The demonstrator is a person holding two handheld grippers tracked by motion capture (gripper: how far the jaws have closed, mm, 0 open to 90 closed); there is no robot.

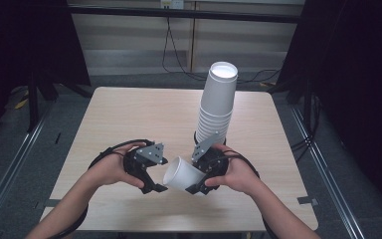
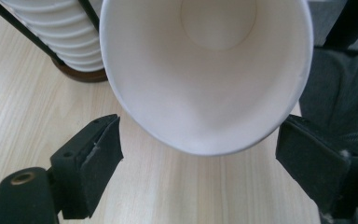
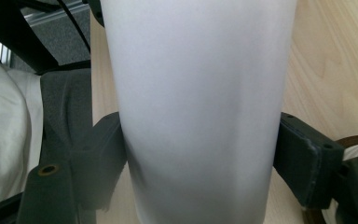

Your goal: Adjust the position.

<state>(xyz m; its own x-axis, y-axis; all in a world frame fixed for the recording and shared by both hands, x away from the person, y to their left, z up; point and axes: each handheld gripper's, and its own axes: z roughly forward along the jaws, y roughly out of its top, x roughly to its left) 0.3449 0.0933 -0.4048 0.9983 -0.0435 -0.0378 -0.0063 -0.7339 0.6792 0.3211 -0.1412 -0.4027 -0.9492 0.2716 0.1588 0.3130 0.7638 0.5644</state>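
Cup (image 1: 181, 173) lies on its side, clamped across its body in your right tongs (image 1: 195, 185), held just above the counter (image 1: 129, 114) near the middle of the near edge. Its long axis runs level across the counter, mouth aimed at your left tongs (image 1: 155, 185), base toward your right hand (image 1: 235, 175). In the left gripper view the open rim (image 2: 205, 150) sits dead ahead, between the two pads (image 2: 103, 148) but not touched by either, so your left tongs stand apart with nothing in them. They are the nearer free ones: rim is just beside them. Stack of cups (image 1: 218, 102) stands upright just behind your right hand, toward the far right; keep clear of it. Open room lies left and far-left of the counter; near edge is close below both hands.
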